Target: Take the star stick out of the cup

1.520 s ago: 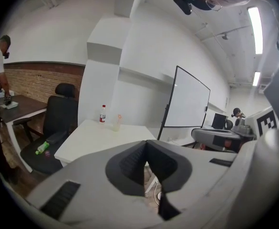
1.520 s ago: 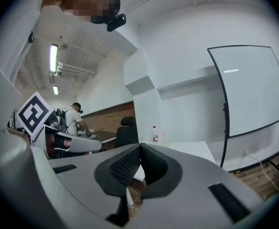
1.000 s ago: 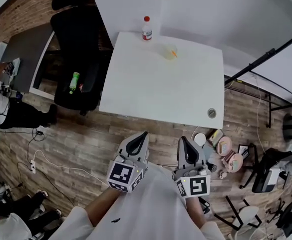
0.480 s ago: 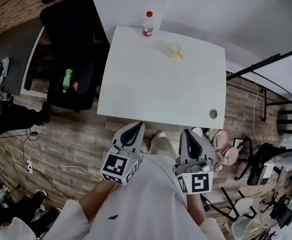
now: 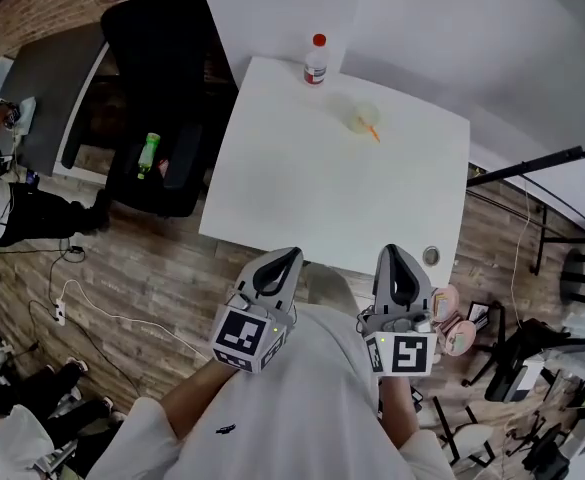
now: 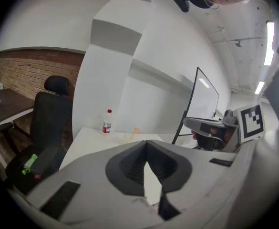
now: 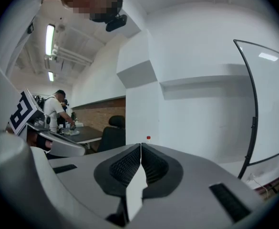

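Starting at the left of the head view, a black office chair (image 5: 172,68) stands beside the white worktop (image 5: 302,208), with a green bottle (image 5: 149,154) lying on its seat. Next comes the left gripper (image 5: 290,254), held just off the worktop's near edge; its own view shows the jaws pressed together with nothing between them. At the far edge of the worktop stands a clear bottle with a red cap (image 5: 316,60). Just to its right and slightly nearer sits the translucent cup (image 5: 362,117), and the orange star stick (image 5: 372,131) is in the cup, leaning out over its rim. Both lie well apart from either gripper. The right gripper (image 5: 393,251) points at the near edge too, jaws closed tip to tip and empty. Just beside it, a round grommet (image 5: 431,256) is set in the worktop's near right corner.
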A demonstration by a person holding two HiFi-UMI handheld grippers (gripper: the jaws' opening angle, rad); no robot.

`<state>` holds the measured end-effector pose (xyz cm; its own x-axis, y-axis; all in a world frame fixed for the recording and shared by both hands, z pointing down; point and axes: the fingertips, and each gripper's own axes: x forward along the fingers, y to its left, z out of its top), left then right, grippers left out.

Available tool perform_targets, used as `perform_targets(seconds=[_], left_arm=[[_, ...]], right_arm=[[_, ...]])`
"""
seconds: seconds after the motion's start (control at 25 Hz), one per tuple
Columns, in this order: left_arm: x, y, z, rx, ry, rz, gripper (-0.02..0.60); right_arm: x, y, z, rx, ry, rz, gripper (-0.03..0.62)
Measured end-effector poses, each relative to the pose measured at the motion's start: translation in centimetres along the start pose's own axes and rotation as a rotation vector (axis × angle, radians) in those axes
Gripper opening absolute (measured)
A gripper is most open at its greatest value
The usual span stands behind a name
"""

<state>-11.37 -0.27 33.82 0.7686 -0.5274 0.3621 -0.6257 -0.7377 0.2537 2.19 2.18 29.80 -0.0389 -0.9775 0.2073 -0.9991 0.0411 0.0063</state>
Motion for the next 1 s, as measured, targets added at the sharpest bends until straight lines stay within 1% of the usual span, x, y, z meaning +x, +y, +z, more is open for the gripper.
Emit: perform_targets(seconds=[0.12,0.28,0.52,0.6,0.8,1.0], left_arm=[[1.4,0.0,1.0,-0.003,-0.010,0.031,-0.005],[4.2,-0.1,2.4,0.003,-0.021,0.058,-0.005],[7.5,0.6,3.2,-0.023,-0.019,0.121,-0.005],[8.5,0.8,3.2,-0.032,-0.015,0.135,-0.005],[10.4,1.0,2.2,-0.042,0.029,0.162,-0.005],[11.7,1.4,1.6,-0.062,0.052,0.185,-0.005]], right_arm=[[1.9,-1.1,0.0,-0.011,0.005,0.046,0.006],[4.4,-3.5,-0.5,-0.003,0.008,0.064,0.006],[7.7,-6.0,-1.3,-0.003,0.014,0.110,0.006],[8.8,-6.8,-1.7,-0.006,0.020,0.120,0.006],[11.1,-8.0,-3.1,-0.020,0.039,0.154,0.008],[13.2,-8.9,-4.8,-0.042,0.072,0.184,0.032]])
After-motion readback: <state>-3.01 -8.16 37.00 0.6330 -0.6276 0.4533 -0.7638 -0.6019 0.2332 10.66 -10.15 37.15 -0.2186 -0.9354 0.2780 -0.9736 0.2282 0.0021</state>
